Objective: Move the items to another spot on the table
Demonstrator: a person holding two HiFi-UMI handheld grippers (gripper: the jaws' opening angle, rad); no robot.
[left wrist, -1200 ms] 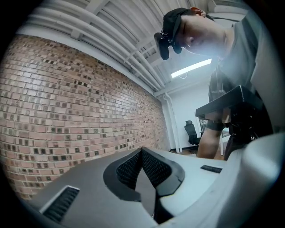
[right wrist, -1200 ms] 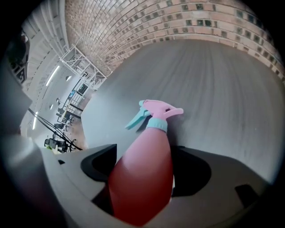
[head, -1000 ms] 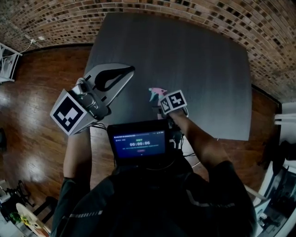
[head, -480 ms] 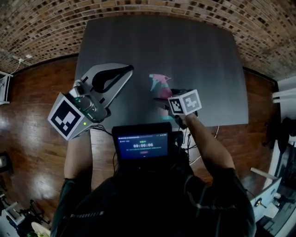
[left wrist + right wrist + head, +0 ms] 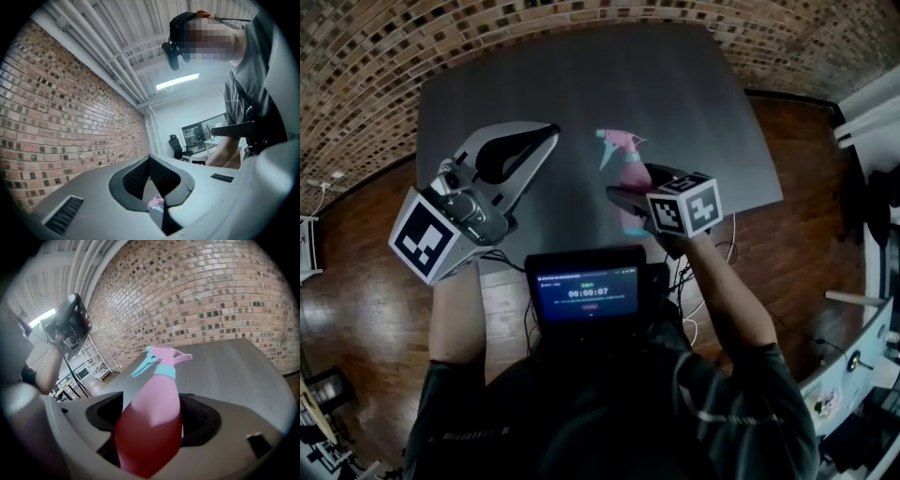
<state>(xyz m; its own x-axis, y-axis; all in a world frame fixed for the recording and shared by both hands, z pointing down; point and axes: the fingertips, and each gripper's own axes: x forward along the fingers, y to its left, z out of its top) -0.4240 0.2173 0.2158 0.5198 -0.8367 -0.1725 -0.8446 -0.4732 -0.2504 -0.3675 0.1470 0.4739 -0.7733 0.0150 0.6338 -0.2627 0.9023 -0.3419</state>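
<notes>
The left grey two-jaw gripper (image 5: 549,133), carried on the bare left forearm (image 5: 455,314), points forward and away from the body. Its dark-padded jaws are closed tip to tip, with nothing between them. The right grey two-jaw gripper (image 5: 628,187), on the right forearm (image 5: 727,291), is tilted forward and downward, with its jaws set wide and clamped on the body of a pink plastic spray bottle (image 5: 154,394).
</notes>
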